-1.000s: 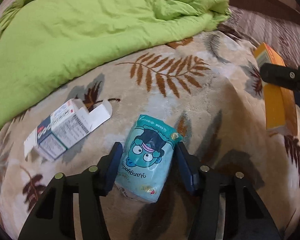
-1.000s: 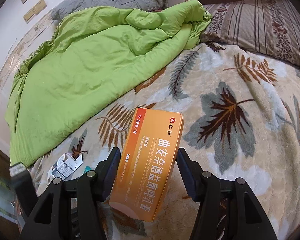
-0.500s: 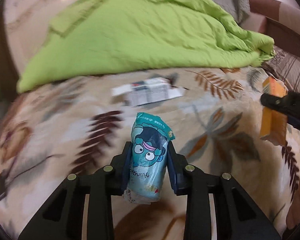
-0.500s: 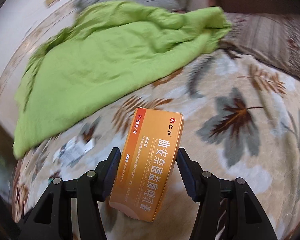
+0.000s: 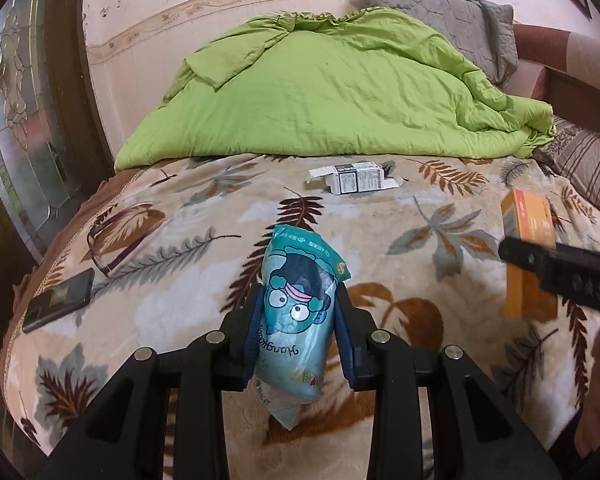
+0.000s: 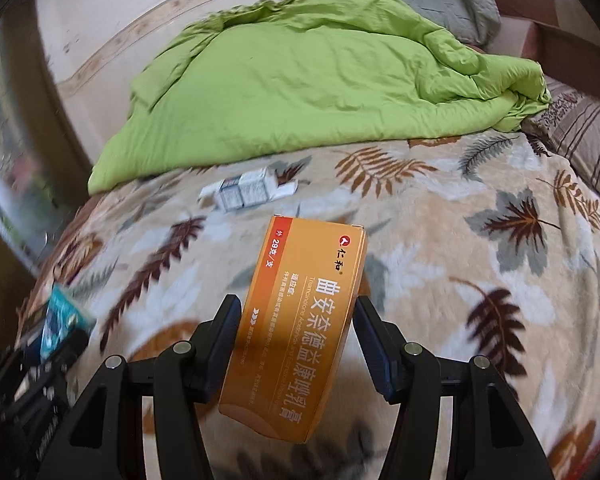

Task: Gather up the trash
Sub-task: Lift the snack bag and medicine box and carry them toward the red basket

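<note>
- Two pieces of trash are in my grippers, one in each, both lifted above the bed.
- My left gripper [image 5: 298, 322] pinches a crumpled teal plastic packet printed with a cartoon face [image 5: 298, 320]. Its jaws have just been closing and now the blue pads press on both sides of the packet, whose torn clear end hangs below the fingers.
- My right gripper [image 6: 296, 340] clamps a long orange cardboard box with white Chinese lettering [image 6: 300, 328]. The box stands lengthwise between the pads, its far end pointing toward the quilt and its near end sticking out past the fingers.
- In the left wrist view that same orange box shows at the right edge, held by my right gripper's black finger, with part of my hand [image 5: 596, 400] below it.
- In the right wrist view the teal packet shows blurred at the lower left, in my left gripper.
- One more piece, a small white cardboard carton with open end flaps [image 5: 356, 178], lies flat on the beige fleece blanket patterned with brown and grey leaves [image 5: 180, 240], just in front of the rumpled lime-green quilt [image 5: 320, 92].
- A dark phone [image 5: 58, 300] and a pair of thin-framed glasses [image 5: 104, 248] rest near the blanket's left edge, well apart from the carton.
- A grey quilted pillow [image 5: 440, 8] lies behind the green quilt, against the wall.
</note>
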Motion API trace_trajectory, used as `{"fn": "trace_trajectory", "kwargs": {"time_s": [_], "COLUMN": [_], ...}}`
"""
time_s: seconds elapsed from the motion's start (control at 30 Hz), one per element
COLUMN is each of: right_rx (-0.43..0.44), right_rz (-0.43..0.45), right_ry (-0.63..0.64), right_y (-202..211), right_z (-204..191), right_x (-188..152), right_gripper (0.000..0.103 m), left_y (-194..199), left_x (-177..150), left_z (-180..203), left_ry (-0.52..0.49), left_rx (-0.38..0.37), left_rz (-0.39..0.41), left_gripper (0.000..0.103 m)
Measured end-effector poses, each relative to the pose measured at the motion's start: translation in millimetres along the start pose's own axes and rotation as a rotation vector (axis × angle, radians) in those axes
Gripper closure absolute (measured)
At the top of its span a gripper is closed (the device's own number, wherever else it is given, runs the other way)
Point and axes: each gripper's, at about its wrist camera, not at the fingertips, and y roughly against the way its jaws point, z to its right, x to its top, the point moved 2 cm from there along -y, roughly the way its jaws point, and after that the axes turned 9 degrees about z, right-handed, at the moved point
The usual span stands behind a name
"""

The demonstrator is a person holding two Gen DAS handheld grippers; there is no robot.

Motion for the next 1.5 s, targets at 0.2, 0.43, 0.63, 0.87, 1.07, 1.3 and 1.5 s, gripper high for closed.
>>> {"fn": "trace_trajectory", "kwargs": {"time_s": [0.2,0.43,0.63,0.87,1.07,1.3,1.5], "right_rx": [0.005,0.017,0.031,0.038,0.048,0.056,0.058], "right_rz": [-0.023,0.004,-0.030,-0.040,-0.047,-0.046,-0.041], "right_ry": [0.074,0.108,0.097,0.106,0.098,0.096,0.092], "right_y": [29,37,28,23,19,18,19], "right_z": [-6,-12,-14,-18,-18,-19,-19], "right_x": [-27,-31,-34,-36,-36,-36,-35], "right_gripper": [0.041,0.041,0.041,0.041,0.041,0.041,0.041], "left_y": [5,3,2,-1,-3,-5,-6], "left_x": [-10,-15,-16,-15,-14,-13,-13], "left_z": [7,12,11,10,8,11,12], "left_ry": [-0.003,-0.014,0.002,0.012,0.010,0.012,0.011], "left_rx": [-0.016,-0.027,-0.027,-0.035,-0.037,-0.039,-0.040], "left_rz": [0.015,0.014,0.010,0.006,0.010,0.008,0.007], "left_gripper": [0.071,0.071,0.071,0.071,0.071,0.071,0.071]}}
